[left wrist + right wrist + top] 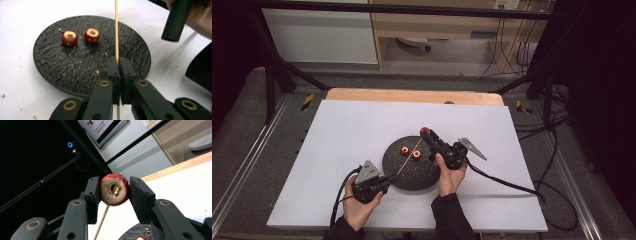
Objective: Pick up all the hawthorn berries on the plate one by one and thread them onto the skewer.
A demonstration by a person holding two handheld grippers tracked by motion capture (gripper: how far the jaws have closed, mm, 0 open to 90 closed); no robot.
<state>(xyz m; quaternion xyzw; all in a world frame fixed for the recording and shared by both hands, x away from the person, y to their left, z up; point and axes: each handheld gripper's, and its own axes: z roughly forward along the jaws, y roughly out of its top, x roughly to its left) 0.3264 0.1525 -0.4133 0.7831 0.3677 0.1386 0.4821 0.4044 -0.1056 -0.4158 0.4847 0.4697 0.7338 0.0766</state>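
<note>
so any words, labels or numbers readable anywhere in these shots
None can be read.
Poster on the wall behind, in the right gripper view: red and dark print, too small and blurred to read.
Yellow-and-black hazard tape on the floor rail: stripes alone, no text.

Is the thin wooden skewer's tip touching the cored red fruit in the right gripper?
Touching. In the right gripper view, the skewer runs up into the cored hole of the red fruit, against its inner wall, while the right gripper clamps it.
</note>
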